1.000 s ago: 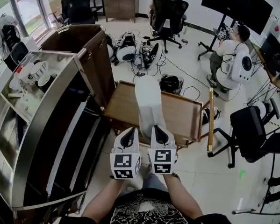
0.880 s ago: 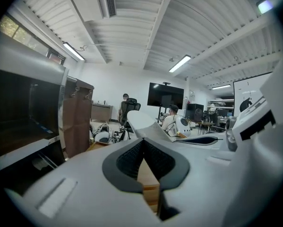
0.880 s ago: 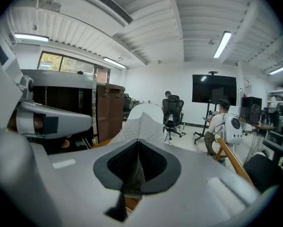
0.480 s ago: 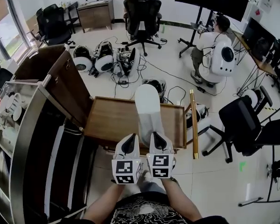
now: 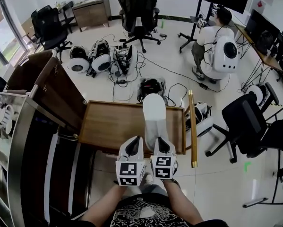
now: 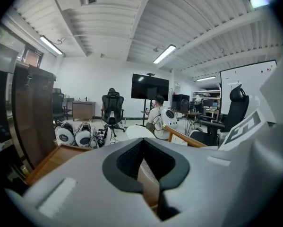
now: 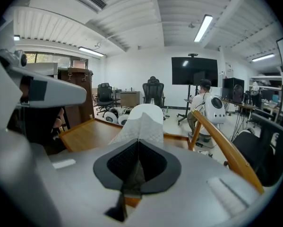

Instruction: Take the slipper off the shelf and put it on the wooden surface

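Right tool (image 5: 160,141): pinched shut on the slipper (image 5: 154,113), at its near end.
Slipper: long way points straight ahead of that tool, over the desk (image 5: 110,124).
Left tool (image 5: 133,142): shut, empty, just beside.

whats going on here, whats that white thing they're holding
A person holds a hand-held gripper in each hand. The right hand-held gripper is clamped on the near end of a white slipper, which stretches out over the wooden surface. The left hand-held gripper sits beside it, shut and empty. The slipper is not yet released.
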The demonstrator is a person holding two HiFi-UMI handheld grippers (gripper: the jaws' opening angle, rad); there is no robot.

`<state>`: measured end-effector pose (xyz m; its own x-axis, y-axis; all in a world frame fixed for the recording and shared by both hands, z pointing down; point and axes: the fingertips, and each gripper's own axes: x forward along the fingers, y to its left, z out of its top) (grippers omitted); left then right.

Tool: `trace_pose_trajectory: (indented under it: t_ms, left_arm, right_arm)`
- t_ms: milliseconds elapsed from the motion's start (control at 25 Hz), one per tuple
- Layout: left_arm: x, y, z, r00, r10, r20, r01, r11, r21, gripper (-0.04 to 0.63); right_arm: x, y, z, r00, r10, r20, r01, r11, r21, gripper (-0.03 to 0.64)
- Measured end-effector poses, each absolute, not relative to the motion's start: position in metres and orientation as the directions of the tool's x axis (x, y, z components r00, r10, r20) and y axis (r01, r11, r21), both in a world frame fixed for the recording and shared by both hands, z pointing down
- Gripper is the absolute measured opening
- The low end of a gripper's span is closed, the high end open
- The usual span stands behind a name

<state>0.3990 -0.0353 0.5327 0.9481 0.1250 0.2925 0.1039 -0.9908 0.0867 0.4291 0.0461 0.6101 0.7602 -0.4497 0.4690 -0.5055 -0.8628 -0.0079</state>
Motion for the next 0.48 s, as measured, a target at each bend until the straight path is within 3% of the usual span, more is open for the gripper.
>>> trace_pose_trajectory:
  t_ms: [480]
  left_arm:
    - [0.411,-0.041,0.554,0.928,0.091,0.361,0.074,-0.995,0.059,0.006]
  right_arm:
    - [0.448,0.047,0.679,0.699,-0.432,0.571,-0.489,-0.87,-0.059,0.012]
